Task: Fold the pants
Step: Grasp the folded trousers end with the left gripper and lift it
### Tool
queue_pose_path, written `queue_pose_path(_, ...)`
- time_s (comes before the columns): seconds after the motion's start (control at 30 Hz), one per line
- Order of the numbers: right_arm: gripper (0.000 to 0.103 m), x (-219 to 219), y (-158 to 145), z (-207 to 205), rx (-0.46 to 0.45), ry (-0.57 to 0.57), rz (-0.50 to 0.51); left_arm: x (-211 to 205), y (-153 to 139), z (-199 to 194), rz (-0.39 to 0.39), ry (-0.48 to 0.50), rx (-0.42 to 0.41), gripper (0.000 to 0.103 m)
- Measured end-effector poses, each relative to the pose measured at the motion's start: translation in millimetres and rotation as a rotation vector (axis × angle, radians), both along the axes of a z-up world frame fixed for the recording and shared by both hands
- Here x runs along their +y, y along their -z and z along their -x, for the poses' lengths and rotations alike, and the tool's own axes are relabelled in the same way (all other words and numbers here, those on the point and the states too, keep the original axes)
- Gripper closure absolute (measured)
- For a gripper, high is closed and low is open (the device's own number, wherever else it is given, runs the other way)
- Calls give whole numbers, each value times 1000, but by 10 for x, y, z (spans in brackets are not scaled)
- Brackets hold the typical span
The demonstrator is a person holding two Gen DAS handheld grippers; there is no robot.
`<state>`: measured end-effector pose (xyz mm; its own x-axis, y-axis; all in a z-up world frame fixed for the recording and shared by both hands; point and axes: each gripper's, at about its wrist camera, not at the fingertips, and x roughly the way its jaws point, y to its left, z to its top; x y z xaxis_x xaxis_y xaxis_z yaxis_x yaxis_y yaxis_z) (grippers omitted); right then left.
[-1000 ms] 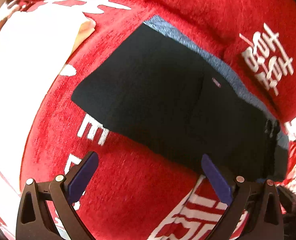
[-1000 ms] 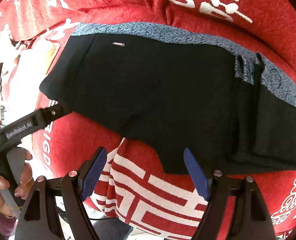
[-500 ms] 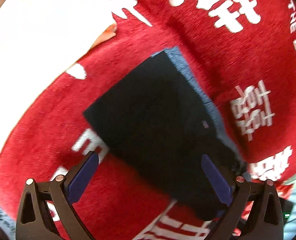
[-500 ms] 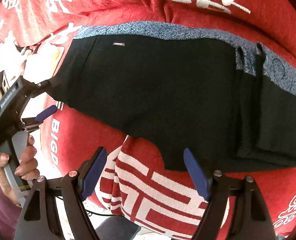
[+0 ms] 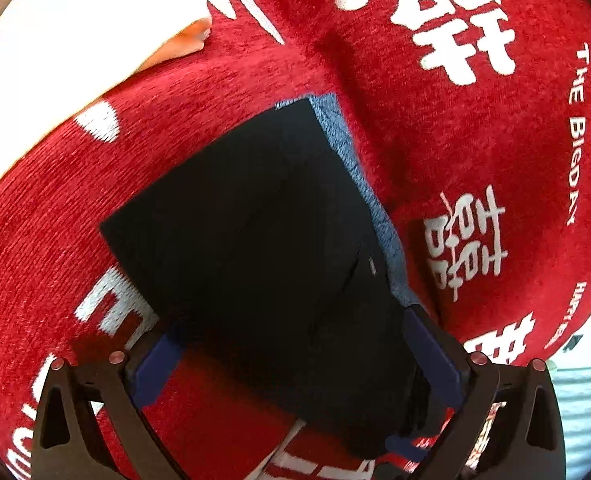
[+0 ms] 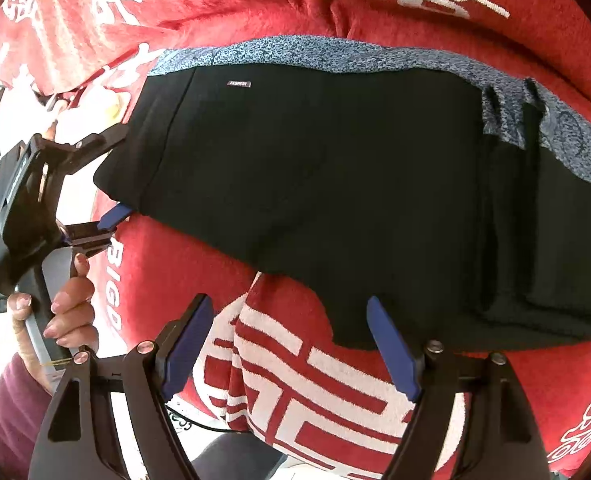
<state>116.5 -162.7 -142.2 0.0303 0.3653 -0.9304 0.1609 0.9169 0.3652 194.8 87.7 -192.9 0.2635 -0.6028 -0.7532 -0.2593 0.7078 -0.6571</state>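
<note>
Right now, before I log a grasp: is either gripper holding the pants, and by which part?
Nothing is held. The left gripper straddles the pants' end, jaws open; the right gripper hovers open at their near edge.

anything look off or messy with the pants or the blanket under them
Nothing is damaged or spilled. The black pants lie flat on the red blanket, but the layers are uneven: a blue-grey patterned strip shows along the far edge. The blanket is rumpled beyond it.

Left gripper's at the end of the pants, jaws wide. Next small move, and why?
Probably close the left gripper on the black pants. Its open jaws straddle the left end of the cloth, one finger above and the blue pad at the lower corner. The right gripper hangs open at the near edge, gripping nothing.
</note>
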Motion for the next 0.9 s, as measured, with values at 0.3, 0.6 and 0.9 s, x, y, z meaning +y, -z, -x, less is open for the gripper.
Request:
queue_pose_path(0.3,21,-80,-118,-163,-40,11,15,-371,-164,-22,-358,167,-75,69)
queue_pose_path(0.6,19,59,-605,-1215,-98,-129,-92,-1200,-428,383,-879,507,-418,71)
queue_pose_path(0.9,18,1253,-478,-2104,70,-422,-147,-1224,-389,386,-921,555,-449,71)
